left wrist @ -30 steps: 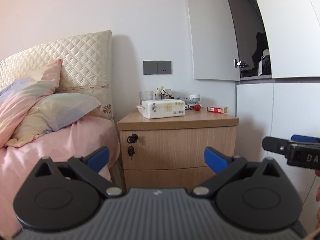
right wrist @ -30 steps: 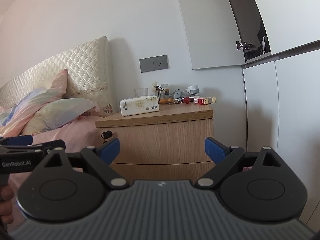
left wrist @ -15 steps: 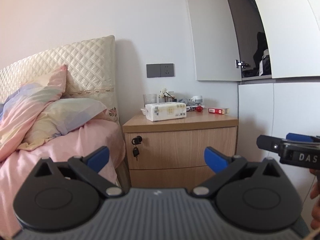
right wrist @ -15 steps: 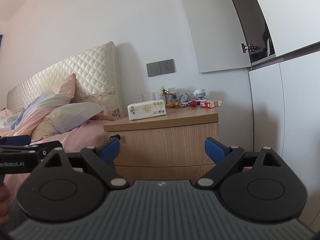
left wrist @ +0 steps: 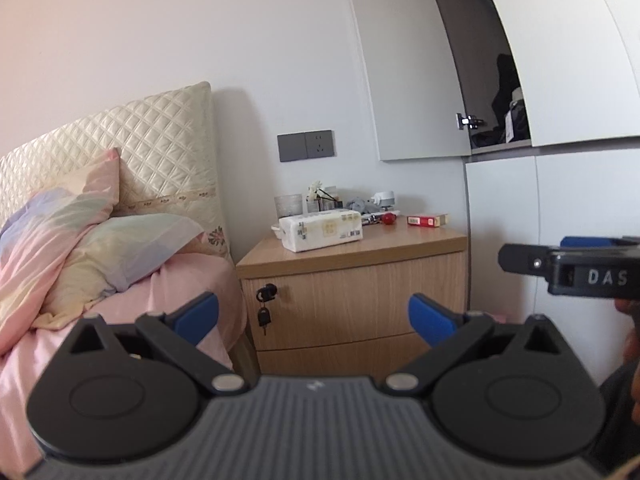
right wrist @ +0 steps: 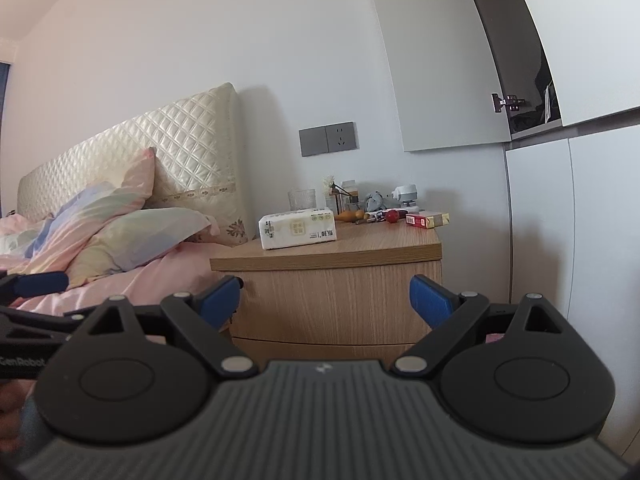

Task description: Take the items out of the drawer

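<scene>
A wooden nightstand [left wrist: 360, 300] [right wrist: 332, 304] stands between the bed and the white wardrobe, with two drawers, both closed. The upper drawer [left wrist: 368, 296] has a lock with a key hanging [left wrist: 265, 304] at its left. My left gripper [left wrist: 314, 316] is open, some way in front of the drawers, with nothing between its blue fingertips. My right gripper [right wrist: 324, 300] is open too and holds nothing; it also shows at the right edge of the left wrist view [left wrist: 576, 268]. The drawers' contents are hidden.
On the nightstand top lie a tissue pack [left wrist: 322, 229], a glass [left wrist: 288, 205], a red cigarette box [left wrist: 427, 220] and small clutter. A bed with pink sheets and pillows [left wrist: 100, 248] is on the left. The white wardrobe [left wrist: 560, 220] is on the right, an upper door ajar.
Both grippers have drawn back and shifted left, so the nightstand looks smaller and sits further right in both views. Both stayed open.
</scene>
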Motion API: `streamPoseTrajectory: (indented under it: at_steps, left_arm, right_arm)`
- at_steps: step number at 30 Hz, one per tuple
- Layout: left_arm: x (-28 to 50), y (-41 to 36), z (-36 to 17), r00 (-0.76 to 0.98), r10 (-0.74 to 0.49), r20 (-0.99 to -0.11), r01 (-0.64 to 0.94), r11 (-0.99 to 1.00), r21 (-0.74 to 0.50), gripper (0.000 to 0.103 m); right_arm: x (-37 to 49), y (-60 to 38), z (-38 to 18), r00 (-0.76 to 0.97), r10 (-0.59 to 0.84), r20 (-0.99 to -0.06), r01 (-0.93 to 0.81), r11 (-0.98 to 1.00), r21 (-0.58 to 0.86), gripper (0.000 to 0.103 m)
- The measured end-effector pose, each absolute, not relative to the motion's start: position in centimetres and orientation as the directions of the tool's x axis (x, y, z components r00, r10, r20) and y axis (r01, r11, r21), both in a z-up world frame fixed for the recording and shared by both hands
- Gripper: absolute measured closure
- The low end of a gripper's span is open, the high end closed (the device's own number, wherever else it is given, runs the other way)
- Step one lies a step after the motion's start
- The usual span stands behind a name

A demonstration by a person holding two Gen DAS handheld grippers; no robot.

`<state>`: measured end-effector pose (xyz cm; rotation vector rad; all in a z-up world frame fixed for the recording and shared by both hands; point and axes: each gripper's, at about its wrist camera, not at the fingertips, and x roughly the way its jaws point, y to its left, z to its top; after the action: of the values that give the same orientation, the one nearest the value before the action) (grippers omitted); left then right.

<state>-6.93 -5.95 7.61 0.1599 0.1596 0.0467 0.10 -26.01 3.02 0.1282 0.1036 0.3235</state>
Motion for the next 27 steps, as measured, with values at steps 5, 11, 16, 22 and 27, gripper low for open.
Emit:
streamPoseTrajectory:
  at_steps: [5,11,16,22,27]
  left_arm:
    - [-4.4,-6.6,9.0,0.990,0.031,-0.141,-0.004,0.982,0.190,0.000]
    - [-1.3,-7.2,9.9,0.995,0.008,-0.097,0.010,0.984,0.178,0.000]
    - [1.2,-8.2,9.4,0.993,-0.016,-0.114,0.039,0.978,0.203,0.000]
    - [3.2,-8.0,8.5,0.987,-0.064,-0.146,0.092,0.977,0.194,0.000]
    - [5.2,-5.7,7.1,0.973,-0.099,-0.207,0.126,0.984,0.124,0.000]
  right_arm:
    - [1.6,-26.1,4.4,0.944,0.323,-0.066,-0.313,0.941,0.131,0.009]
    - [5.5,-26.5,4.5,0.955,0.295,-0.038,-0.290,0.951,0.106,0.009]
    - [8.8,-27.6,3.3,0.976,0.214,-0.039,-0.207,0.968,0.144,0.009]
    - [11.1,-28.1,1.9,0.986,0.152,-0.073,-0.136,0.971,0.194,0.009]
    - [12.1,-27.1,1.0,0.984,0.147,-0.104,-0.127,0.976,0.180,0.009]
